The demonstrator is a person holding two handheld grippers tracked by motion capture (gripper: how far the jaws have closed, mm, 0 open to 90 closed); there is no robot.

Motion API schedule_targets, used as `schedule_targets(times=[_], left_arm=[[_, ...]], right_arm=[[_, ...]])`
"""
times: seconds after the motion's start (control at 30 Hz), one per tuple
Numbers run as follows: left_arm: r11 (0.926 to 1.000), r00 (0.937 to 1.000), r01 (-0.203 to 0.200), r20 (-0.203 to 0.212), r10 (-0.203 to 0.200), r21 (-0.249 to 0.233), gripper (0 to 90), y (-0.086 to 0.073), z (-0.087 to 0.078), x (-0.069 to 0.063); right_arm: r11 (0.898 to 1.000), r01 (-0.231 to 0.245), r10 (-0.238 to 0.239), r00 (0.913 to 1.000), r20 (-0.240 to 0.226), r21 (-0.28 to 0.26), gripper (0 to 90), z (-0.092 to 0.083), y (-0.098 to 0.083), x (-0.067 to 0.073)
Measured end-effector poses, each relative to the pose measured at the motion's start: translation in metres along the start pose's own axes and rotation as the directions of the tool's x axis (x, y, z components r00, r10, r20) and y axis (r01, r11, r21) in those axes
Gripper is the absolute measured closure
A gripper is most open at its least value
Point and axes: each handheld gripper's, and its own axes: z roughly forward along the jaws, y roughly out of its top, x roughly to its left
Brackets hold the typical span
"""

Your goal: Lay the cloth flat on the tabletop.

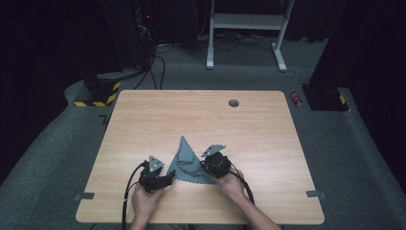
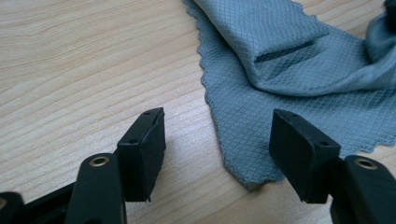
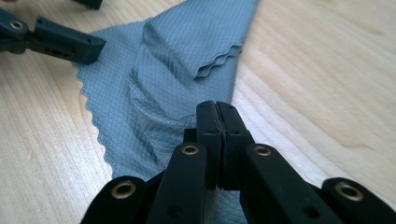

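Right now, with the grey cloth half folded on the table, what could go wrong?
1. The right hand-held gripper is shut on a bunched bit of the grey cloth; a pull might drag the whole cloth and undo the fold.
2. The left hand-held gripper is open around the cloth's corner without pinching it; closing could miss the thin edge and nip the table.

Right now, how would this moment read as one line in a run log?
work: folding grey cloth | left tongs: open, cloth corner between jaws, not pinched | right tongs: shut at cloth | table: wooden
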Motion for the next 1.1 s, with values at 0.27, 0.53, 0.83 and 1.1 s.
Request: schedule_targets(times=[0.27,0.53,0.83,1.1], left_arm=[[1.0000,1.0000,0.005,-0.002,-0.005,0.000,36.8,0.000,0.000,0.000],[1.0000,1.0000,0.006,-0.003,-0.006,0.000,36.8,0.000,0.000,0.000],[1.0000,1.0000,0.005,-0.004,-0.005,0.000,36.8,0.000,0.000,0.000],[1.0000,1.0000,0.006,-0.004,-0.006,0.001,36.8,0.000,0.000,0.000]], right_arm=[[0.998,0.012,-0.013,0.9999,-0.009,-0.069,88.9,-0.027,-0.001,0.003],[0.994,0.106,-0.104,0.9849,-0.138,0.003,79.4,-0.016,-0.007,0.028],[0.992,-0.081,0.075,0.9950,-0.065,-0.101,71.0,-0.033,0.006,-0.006],[0.995,-0.091,0.094,0.9941,-0.055,0.049,67.3,0.010,0.007,-0.006]])
